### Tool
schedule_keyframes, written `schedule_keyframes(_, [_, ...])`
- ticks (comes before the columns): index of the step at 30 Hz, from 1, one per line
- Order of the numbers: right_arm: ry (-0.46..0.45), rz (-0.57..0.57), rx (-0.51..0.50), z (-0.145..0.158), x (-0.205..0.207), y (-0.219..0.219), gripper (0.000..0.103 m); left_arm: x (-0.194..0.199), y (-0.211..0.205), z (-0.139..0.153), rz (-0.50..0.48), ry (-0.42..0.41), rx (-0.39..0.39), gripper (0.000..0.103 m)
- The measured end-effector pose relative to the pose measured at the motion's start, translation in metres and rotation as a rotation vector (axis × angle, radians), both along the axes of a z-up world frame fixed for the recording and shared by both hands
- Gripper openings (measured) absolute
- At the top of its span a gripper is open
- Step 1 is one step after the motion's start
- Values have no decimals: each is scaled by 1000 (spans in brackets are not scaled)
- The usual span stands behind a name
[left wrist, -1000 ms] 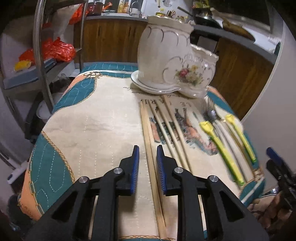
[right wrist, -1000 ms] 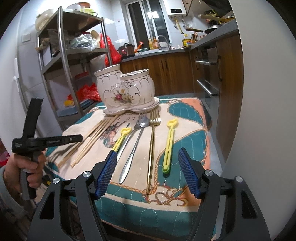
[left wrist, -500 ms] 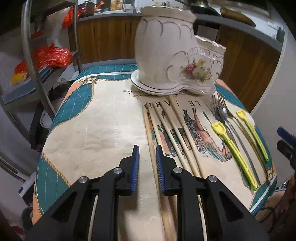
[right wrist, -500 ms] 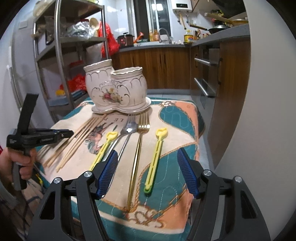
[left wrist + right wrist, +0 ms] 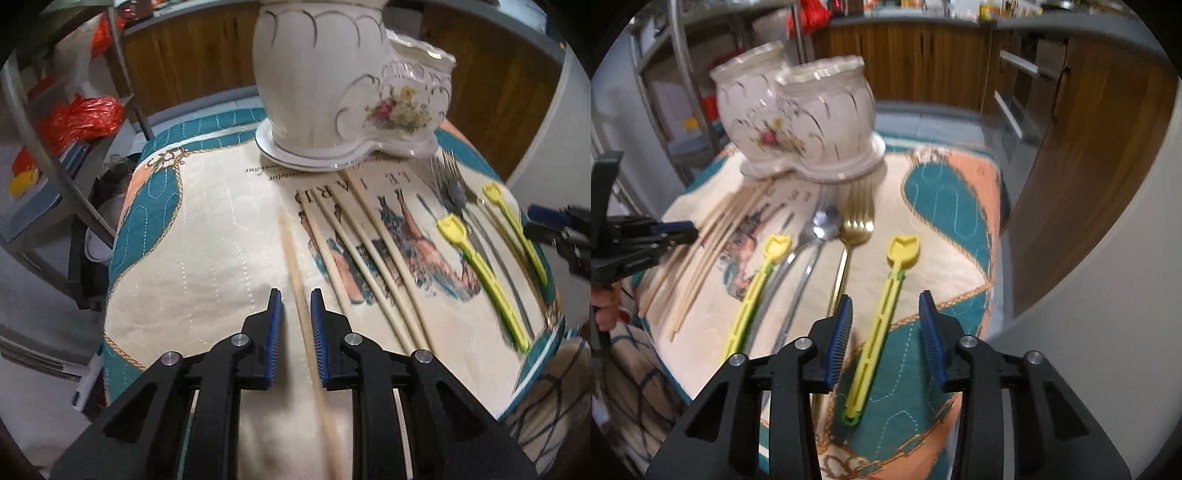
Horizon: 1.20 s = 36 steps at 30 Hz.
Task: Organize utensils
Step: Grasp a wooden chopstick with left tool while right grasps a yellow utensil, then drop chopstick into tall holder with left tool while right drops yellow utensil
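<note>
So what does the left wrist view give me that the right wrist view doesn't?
Only the left wrist view shows the left gripper straddling the outermost chopstick, fingers not yet touching it. Only the right wrist view shows the right gripper closing around the right-hand yellow utensil, plus the gold fork. Both show the ceramic holder, the chopsticks and both yellow utensils.

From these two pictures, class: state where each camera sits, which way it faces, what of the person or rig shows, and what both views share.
Left wrist: on the left gripper, looking steeply down along its fingers at the leftmost wooden chopstick, which lies between barely parted pads; right gripper at the edge.
Right wrist: on the right gripper, jaws closing around, not yet touching, the outer yellow plastic utensil; left gripper and a hand at left.
Shared: white floral ceramic holder, cutlery, patterned cloth.
</note>
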State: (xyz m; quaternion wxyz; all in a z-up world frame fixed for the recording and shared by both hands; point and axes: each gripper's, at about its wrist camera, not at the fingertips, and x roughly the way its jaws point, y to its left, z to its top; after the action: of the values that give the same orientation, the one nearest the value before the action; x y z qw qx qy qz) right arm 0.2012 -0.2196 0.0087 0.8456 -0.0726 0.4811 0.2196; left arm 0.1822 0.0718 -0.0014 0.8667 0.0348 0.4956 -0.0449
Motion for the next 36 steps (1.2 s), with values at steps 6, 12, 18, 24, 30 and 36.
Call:
schedule_keyframes(6, [152, 95, -123, -10, 17, 18, 35, 9, -2, 2, -85, 113, 61, 18])
schedule_keyframes(12, [334, 169, -259, -14, 40, 38, 35, 23, 1, 6, -141, 290, 56, 18])
schedule_keyframes(18, [373, 196, -259, -9, 50, 46, 15, 26, 13, 6, -167, 381, 9, 17])
schedule_keyframes(24, [352, 143, -159, -3, 51, 24, 11, 18, 36, 6, -124, 327, -89, 6])
schedule_keyframes(30, [287, 97, -22, 14, 47, -5, 11, 10, 62, 23, -67, 158, -163, 5])
schedule_keyframes(36, [88, 62, 180, 59, 37, -19, 11, -13, 77, 76, -25, -151, -241, 5])
